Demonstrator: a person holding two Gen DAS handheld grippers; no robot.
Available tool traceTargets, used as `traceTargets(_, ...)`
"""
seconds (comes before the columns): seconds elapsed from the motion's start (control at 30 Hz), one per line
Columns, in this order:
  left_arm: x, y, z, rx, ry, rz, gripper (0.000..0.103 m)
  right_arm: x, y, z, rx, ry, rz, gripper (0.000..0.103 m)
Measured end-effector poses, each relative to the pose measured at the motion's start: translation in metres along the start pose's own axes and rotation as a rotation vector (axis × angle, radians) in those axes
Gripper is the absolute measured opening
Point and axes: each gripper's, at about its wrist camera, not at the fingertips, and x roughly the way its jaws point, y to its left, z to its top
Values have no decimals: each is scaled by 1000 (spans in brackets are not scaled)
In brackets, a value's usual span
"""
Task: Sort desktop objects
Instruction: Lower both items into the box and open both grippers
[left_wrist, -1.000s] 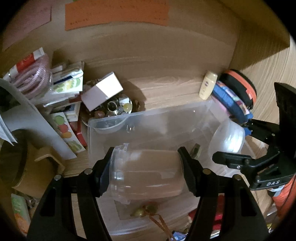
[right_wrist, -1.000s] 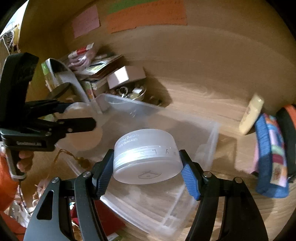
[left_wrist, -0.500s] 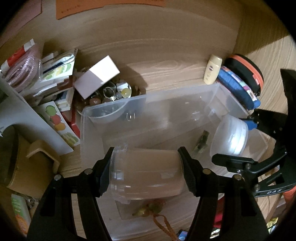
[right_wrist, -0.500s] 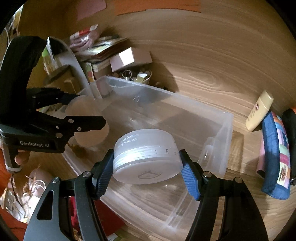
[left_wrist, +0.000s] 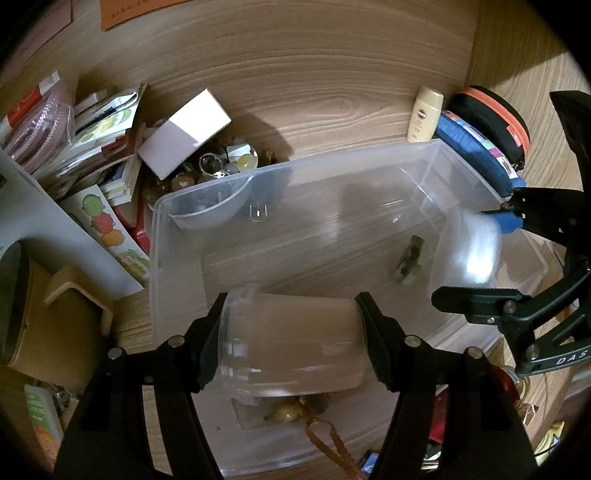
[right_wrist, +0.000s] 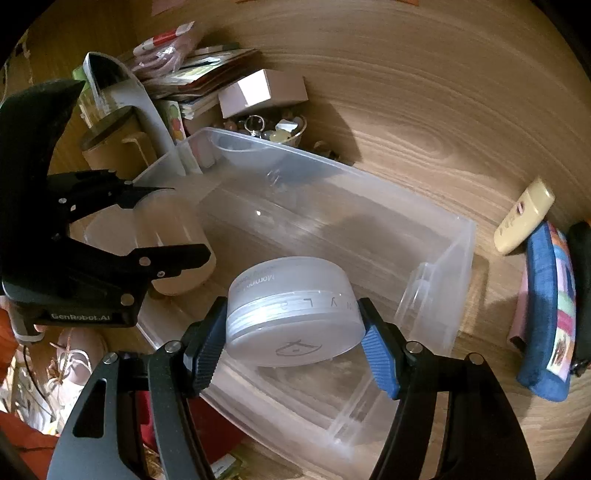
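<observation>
left tongs (left_wrist: 291, 341) clamped, right tongs (right_wrist: 295, 343) clamped, side by side

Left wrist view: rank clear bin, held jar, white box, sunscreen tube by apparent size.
1. Clear bin, largest by far.
2. Held jar, though it sits right at the left gripper, so nearness inflates it.
3. White box.
4. Sunscreen tube, smallest; it also lies farthest from the camera.

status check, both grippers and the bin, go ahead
Left gripper shut on frosted plastic jar. Right gripper shut on round frosted lid. Both over clear plastic storage bin; small dark object on its floor.
</observation>
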Motion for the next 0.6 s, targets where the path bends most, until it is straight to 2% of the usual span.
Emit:
traceTargets(0.37,-3,-3,-3,12,-1,13,67,-1,6,0,-32,3,-19,65)
traceTargets(0.6,-16,-1,-5,4,-24,16,77,-10,8,-1,-30,-16,-52,66)
